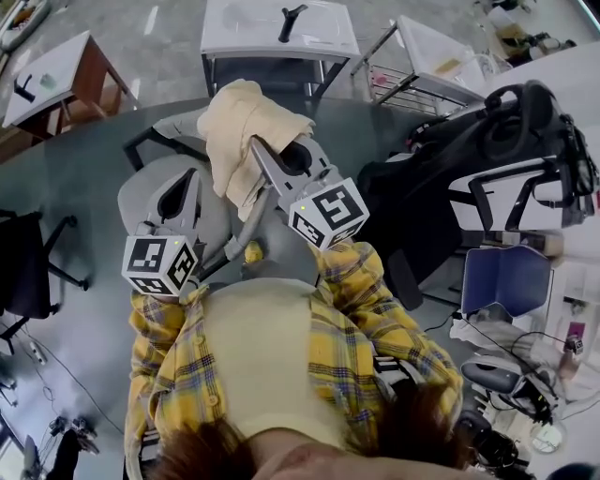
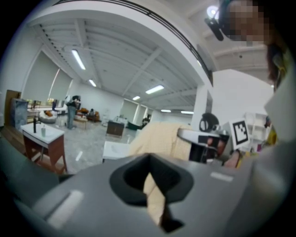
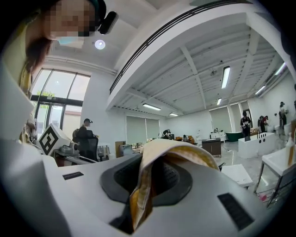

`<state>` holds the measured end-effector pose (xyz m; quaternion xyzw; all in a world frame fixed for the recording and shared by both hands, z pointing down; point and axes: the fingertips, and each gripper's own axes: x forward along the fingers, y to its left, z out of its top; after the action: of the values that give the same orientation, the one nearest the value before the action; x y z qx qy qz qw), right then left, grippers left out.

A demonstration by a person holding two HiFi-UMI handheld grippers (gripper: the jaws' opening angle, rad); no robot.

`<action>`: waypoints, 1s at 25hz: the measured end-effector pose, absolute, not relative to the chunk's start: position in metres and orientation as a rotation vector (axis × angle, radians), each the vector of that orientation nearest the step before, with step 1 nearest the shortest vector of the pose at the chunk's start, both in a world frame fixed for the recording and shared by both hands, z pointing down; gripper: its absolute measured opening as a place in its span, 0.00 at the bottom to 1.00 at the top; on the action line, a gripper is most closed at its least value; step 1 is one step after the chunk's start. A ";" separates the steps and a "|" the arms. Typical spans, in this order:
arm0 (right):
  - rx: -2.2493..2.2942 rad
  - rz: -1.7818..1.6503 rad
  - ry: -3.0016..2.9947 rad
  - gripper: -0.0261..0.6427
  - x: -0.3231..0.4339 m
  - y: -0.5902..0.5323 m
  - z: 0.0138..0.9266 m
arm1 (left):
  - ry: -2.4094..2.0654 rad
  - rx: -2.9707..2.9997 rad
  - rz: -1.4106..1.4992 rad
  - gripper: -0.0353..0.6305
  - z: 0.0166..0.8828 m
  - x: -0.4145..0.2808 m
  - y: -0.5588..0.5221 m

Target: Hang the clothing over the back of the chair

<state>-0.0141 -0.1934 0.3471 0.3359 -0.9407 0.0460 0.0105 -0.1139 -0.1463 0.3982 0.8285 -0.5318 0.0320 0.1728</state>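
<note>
A cream piece of clothing [image 1: 246, 127] hangs bunched in front of me, above a grey office chair [image 1: 139, 192]. My right gripper [image 1: 261, 150] is shut on a fold of it, and in the right gripper view the cloth [image 3: 171, 150] arches out from between the jaws of that gripper [image 3: 148, 166]. My left gripper [image 1: 192, 176] is lower and to the left, over the grey chair. In the left gripper view a narrow strip of the cloth [image 2: 155, 199] is pinched between the jaws of this gripper [image 2: 150, 166], with the bulk of the garment [image 2: 157, 139] beyond.
A black office chair [image 1: 422, 216] stands close on the right, with a blue seat [image 1: 506, 277] and cluttered desks behind it. A white table [image 1: 281, 28] is ahead, a wooden-framed table [image 1: 56, 75] at the far left, and another black chair [image 1: 23, 262] at the left edge.
</note>
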 end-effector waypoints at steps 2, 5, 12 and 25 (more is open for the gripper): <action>1.073 0.109 -2.920 0.12 -0.006 -0.199 0.347 | -1.497 2.351 0.099 0.06 0.401 -0.108 -0.151; 1.113 0.069 -2.898 0.12 0.005 -0.208 0.347 | -1.481 2.349 0.111 0.06 0.405 -0.101 -0.160; 1.247 0.217 -2.855 0.12 0.040 -0.237 0.377 | -1.449 2.340 0.147 0.06 0.422 -0.085 -0.176; 1.325 0.573 -2.597 0.14 0.072 -0.261 0.501 | -1.447 2.291 0.203 0.06 0.449 -0.074 -0.185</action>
<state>0.0717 -0.2615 0.5013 0.4444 -0.8708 0.1921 0.0851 -0.0743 -0.1854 0.4487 0.8242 -0.5206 0.0730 0.2106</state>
